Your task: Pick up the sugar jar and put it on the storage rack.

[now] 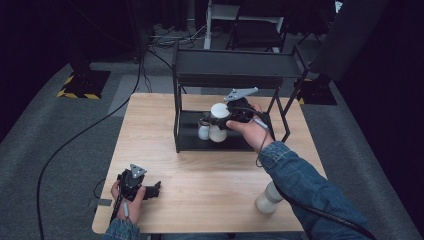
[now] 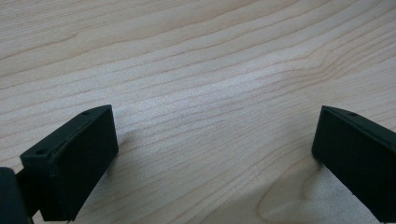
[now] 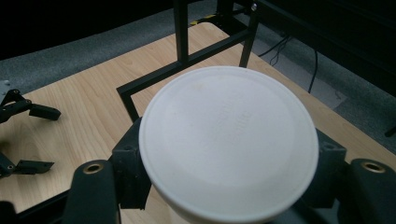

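Note:
A white bottle (image 1: 218, 122) with a round white lid (image 3: 229, 140) stands on the lower level of a black rack (image 1: 227, 62), and my right gripper (image 1: 223, 120) is shut on it just under the lid. In the right gripper view the jaws press on both sides below the lid. A smaller white jar (image 1: 203, 131) stands right beside it on the left. My left gripper (image 1: 154, 189) rests open on the wooden table (image 1: 210, 175) at the front left, with bare wood between its wide-apart jaws (image 2: 215, 154).
Another white bottle (image 1: 267, 200) stands near the table's front right edge, partly behind the person's denim sleeve (image 1: 300, 180). The rack's black posts (image 3: 182, 32) and top shelf frame the lower level. Cables trail over the grey floor (image 1: 65, 145).

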`<state>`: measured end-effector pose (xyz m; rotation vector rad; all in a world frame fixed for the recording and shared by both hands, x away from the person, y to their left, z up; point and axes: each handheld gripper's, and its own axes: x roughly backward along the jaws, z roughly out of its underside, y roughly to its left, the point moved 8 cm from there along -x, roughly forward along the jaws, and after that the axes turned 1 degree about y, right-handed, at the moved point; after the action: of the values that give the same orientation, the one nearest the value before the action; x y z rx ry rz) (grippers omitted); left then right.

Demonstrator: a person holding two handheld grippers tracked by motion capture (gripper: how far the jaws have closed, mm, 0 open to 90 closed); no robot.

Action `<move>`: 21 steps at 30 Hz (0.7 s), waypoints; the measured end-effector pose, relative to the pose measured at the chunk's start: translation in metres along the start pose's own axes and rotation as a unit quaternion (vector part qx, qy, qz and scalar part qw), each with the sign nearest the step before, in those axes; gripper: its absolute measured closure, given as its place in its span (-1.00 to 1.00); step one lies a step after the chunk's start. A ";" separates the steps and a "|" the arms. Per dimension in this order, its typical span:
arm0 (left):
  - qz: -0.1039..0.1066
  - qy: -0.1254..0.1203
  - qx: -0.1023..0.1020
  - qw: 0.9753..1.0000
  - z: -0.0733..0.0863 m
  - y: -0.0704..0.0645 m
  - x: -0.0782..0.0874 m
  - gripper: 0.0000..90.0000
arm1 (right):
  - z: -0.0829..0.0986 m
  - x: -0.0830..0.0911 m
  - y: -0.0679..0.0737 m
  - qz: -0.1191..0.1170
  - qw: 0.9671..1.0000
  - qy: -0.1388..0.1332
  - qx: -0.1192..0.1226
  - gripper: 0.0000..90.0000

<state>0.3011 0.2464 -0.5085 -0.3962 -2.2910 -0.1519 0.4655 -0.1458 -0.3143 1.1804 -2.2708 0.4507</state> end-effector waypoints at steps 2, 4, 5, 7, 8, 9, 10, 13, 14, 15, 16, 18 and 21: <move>0.000 0.000 0.000 1.000 0.000 0.000 0.000 -0.99 | 0.000 0.000 -0.002 0.002 1.000 0.000 -0.001 -0.26; 0.000 0.000 0.000 1.000 0.000 0.000 0.000 -0.99 | 0.000 0.000 -0.004 0.003 1.000 -0.002 -0.003 -0.26; 0.000 0.000 0.000 1.000 0.000 0.000 0.000 -0.99 | 0.000 0.001 -0.005 0.004 1.000 -0.002 -0.004 -0.26; 0.000 0.000 0.001 1.000 0.000 0.000 0.000 -0.99 | 0.000 0.001 -0.007 0.007 1.000 -0.001 -0.004 -0.26; 0.000 0.000 0.001 1.000 0.000 0.000 0.000 -0.99 | 0.000 0.001 -0.008 0.009 1.000 -0.002 -0.003 -0.26; 0.000 0.000 0.001 1.000 0.000 0.000 0.000 -0.99 | 0.000 0.001 -0.009 0.011 1.000 -0.001 -0.003 -0.26; 0.000 0.000 0.001 1.000 0.000 0.000 0.000 -0.99 | -0.001 0.001 -0.010 0.012 1.000 -0.001 -0.003 -0.26; 0.000 -0.001 0.001 1.000 0.000 0.000 0.000 -0.99 | 0.000 0.001 -0.013 0.014 1.000 -0.001 -0.005 -0.26; 0.000 -0.001 0.001 1.000 0.000 0.000 0.000 -0.99 | 0.001 0.000 -0.014 0.015 1.000 -0.001 -0.006 -0.26; 0.000 0.000 0.001 1.000 0.000 0.000 0.000 -0.99 | 0.001 0.000 -0.015 0.016 1.000 -0.001 -0.007 -0.26; 0.000 0.000 0.000 1.000 0.000 0.000 0.000 -0.99 | 0.002 -0.001 -0.016 0.016 1.000 -0.001 -0.008 -0.26; 0.000 0.000 0.000 1.000 0.000 0.000 0.000 -0.99 | 0.004 -0.002 -0.018 0.017 1.000 -0.003 -0.008 -0.26; 0.000 0.000 0.001 1.000 0.000 0.000 0.000 -0.99 | 0.006 -0.004 -0.020 0.018 1.000 -0.003 -0.011 -0.26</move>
<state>0.3011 0.2463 -0.5085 -0.3958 -2.2912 -0.1504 0.4826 -0.1577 -0.3204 1.1334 -2.2999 0.4360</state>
